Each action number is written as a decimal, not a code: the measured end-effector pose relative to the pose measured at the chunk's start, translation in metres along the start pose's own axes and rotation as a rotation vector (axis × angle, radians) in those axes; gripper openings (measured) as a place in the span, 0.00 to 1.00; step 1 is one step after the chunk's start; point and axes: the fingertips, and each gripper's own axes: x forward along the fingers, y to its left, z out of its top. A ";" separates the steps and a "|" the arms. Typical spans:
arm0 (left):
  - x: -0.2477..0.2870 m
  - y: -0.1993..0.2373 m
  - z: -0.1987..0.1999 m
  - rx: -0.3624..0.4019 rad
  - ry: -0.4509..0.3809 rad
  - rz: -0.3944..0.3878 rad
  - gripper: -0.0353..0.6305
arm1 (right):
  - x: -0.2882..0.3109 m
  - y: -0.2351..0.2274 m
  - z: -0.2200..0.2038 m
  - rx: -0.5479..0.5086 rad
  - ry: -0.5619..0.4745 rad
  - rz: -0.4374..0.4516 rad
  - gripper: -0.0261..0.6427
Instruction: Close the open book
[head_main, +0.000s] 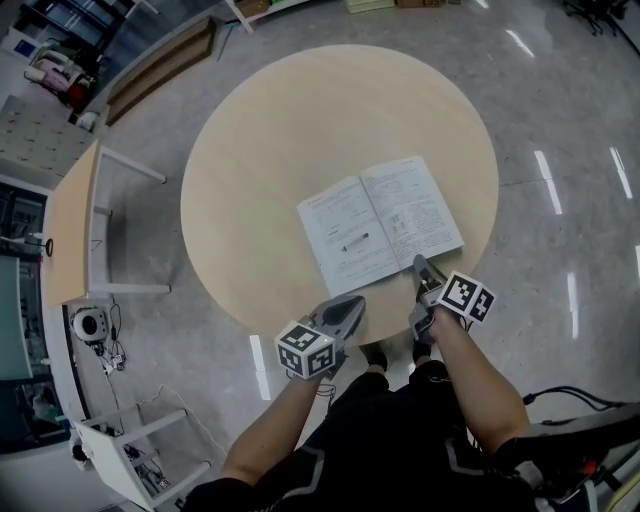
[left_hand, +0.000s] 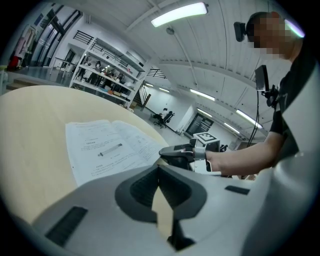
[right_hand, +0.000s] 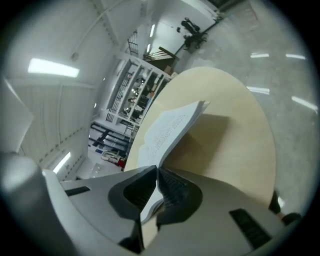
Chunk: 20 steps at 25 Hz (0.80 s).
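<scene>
While the open book (head_main: 380, 225) lies face up on the round, pale wooden worktop (head_main: 300, 130), toward the edge nearest the person, the right gripper (head_main: 418, 262) has its jaws closed on the near edge of the book's right-hand side. From the right gripper view the pads (right_hand: 170, 187) pinch the paper, and the gripped side of the book (right_hand: 170, 125) stands up off the worktop with a shadow beneath it. Its left-hand page, printed with text and a small drawing, lies flat. The left gripper (head_main: 350, 305) hovers at the worktop's near edge, just beside the book's left corner and apart from it; its jaws meet at the tips with nothing between them. Both forearms reach in from the bottom of the head view over a glossy grey floor (head_main: 560, 120)
</scene>
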 end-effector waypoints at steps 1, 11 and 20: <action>-0.002 -0.001 0.000 -0.001 -0.003 -0.001 0.05 | -0.001 0.004 -0.001 -0.064 0.002 -0.008 0.06; -0.016 0.000 0.001 -0.011 -0.038 0.021 0.05 | 0.003 0.037 -0.022 -0.699 0.085 -0.075 0.06; -0.037 0.006 0.004 -0.039 -0.089 0.060 0.05 | 0.006 0.042 -0.031 -0.831 0.128 -0.116 0.06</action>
